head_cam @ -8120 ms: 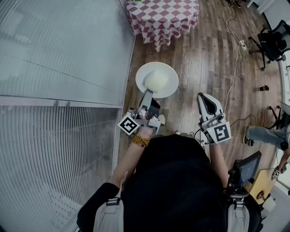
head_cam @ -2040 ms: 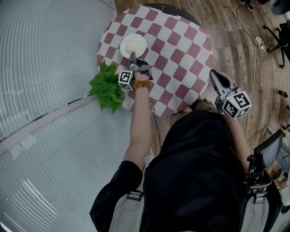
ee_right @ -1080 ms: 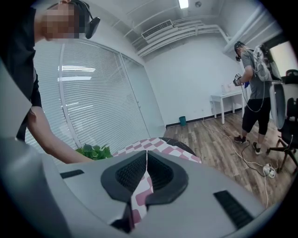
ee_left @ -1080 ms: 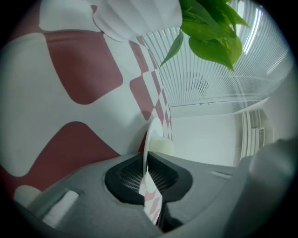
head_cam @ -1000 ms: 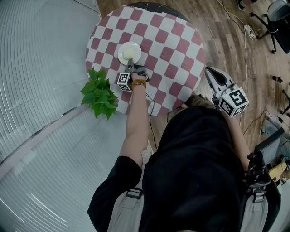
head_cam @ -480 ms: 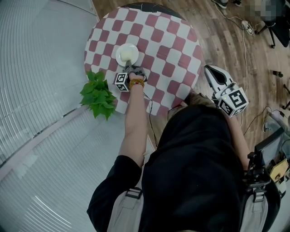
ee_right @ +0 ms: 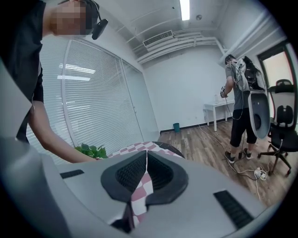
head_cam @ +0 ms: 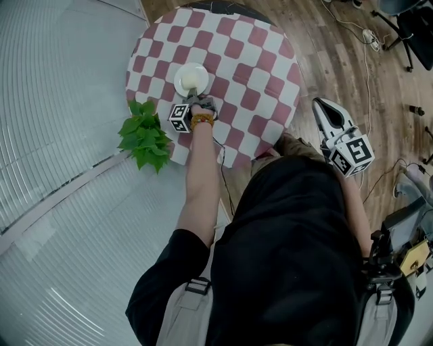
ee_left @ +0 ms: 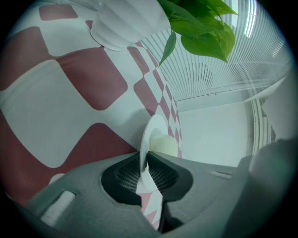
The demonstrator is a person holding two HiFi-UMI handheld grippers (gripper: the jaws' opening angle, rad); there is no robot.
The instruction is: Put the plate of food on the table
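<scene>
One plate (head_cam: 181, 76) in left gripper (head_cam: 195, 98)

This is an office-like room set up as a recording space. A wood-plank floor (head_cam: 318, 74) runs from twelve to three o'clock in the head view, with loose cables (head_cam: 365, 32) trailing across it near a black swivel chair (head_cam: 416, 20) at one o'clock. A glass partition with slatted blinds (head_cam: 61, 101) fills the nine o'clock side. A round table (head_cam: 250, 61) under a red-and-white checked cloth stands at twelve o'clock, with a leafy potted plant (head_cam: 143, 132) at its eight o'clock edge. The right gripper view shows white walls, a ceiling strip light (ee_right: 185, 8), an air vent (ee_right: 158, 38), a white desk (ee_right: 215, 108) and, at three o'clock, a standing person (ee_right: 240, 93) wearing a backpack.
</scene>
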